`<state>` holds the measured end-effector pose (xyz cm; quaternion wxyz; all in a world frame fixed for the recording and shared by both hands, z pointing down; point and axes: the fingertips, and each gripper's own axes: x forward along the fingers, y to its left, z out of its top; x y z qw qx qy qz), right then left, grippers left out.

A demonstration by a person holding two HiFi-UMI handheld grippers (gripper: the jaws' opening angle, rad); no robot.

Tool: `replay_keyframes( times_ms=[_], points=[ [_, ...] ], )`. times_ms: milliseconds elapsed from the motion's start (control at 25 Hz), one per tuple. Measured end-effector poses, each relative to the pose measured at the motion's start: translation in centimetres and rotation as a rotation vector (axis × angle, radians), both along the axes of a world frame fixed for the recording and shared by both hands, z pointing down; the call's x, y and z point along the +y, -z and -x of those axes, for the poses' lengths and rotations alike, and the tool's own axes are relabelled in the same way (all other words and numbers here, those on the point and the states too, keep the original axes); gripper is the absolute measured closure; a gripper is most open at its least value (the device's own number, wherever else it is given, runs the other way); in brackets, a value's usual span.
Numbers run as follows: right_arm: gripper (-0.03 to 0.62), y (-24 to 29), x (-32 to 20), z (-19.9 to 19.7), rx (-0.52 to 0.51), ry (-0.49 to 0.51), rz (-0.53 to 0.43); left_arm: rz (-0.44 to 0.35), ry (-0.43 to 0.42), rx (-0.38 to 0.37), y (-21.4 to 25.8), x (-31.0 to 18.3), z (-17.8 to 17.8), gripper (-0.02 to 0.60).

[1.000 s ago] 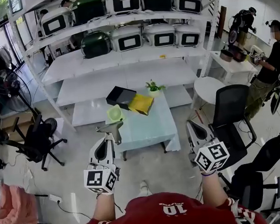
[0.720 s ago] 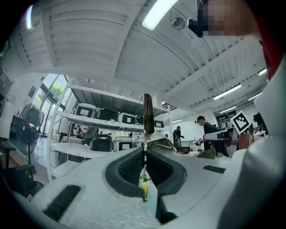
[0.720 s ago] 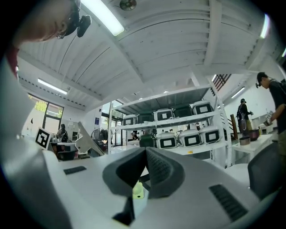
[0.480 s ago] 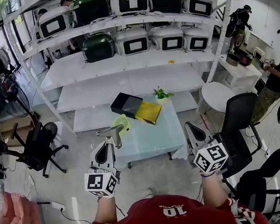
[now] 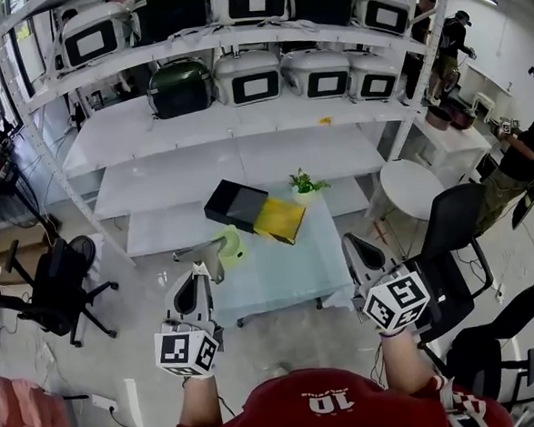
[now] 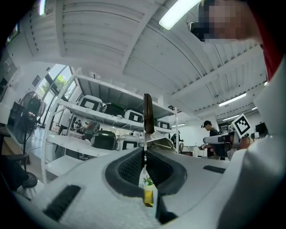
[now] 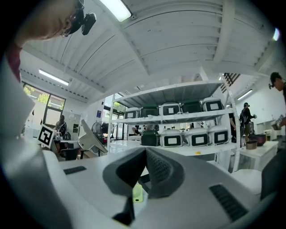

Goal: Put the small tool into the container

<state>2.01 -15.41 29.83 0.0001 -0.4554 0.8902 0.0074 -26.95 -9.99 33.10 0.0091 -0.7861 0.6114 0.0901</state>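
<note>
My left gripper point(image 5: 200, 269) is shut on a small tool point(image 5: 204, 253), a grey metal blade with a brown handle. In the left gripper view the handle point(image 6: 148, 114) stands upright above the shut jaws point(image 6: 144, 153). Ahead stands a low pale table point(image 5: 280, 264). On it lie a black box point(image 5: 236, 205), a yellow flat item point(image 5: 280, 220), a light green bowl point(image 5: 231, 243) and a small plant point(image 5: 303, 183). My right gripper point(image 5: 350, 242) hangs shut and empty to the right; its jaws point(image 7: 145, 151) touch, and the tool point(image 7: 92, 141) shows at that view's left.
White shelving point(image 5: 242, 118) with several cooker-like appliances stands behind the table. A black office chair point(image 5: 449, 234) and a round white table point(image 5: 413, 187) are at the right, another chair point(image 5: 55, 285) at the left. People stand at the far right.
The table and shelves have drifted slightly in the head view as the person moves. Both grippers keep their places and the tool stays held.
</note>
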Motion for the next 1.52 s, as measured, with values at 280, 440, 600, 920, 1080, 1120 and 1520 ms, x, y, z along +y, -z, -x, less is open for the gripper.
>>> replay_keyframes(
  times_ms=[280,440,600,920,1080,1120,1520],
  points=[
    [0.59,-0.9,-1.5,-0.1,0.009,-0.005,0.014,0.02,-0.02,0.018,-1.5,-2.1,-0.6,0.575],
    [0.589,-1.7,-3.2,-0.1,-0.005,0.004,0.025,0.032,-0.024,0.011,-2.0,-3.4,-1.1,0.575],
    [0.59,-2.0,-5.6,0.3,-0.028,0.038,0.019,0.034,-0.009,0.0,-2.1,-5.0,-1.5,0.575],
    [0.59,-0.8,-12.0,0.0,-0.077,0.097,-0.006,0.035,-0.002,-0.03,-1.1,-10.6,-3.4,0.575],
    [0.59,-1.3,-14.8,0.3,-0.086,0.123,0.004,0.061,-0.035,-0.032,-1.3,-14.1,-4.7,0.575],
    [0.589,-1.7,-15.4,0.3,-0.088,0.127,0.012,0.07,-0.044,-0.032,-1.5,-14.9,-5.1,0.575],
    [0.59,-5.1,-20.3,-0.1,-0.065,0.14,0.07,0.131,-0.106,-0.029,-4.3,-21.0,-7.9,0.575]
  ],
)
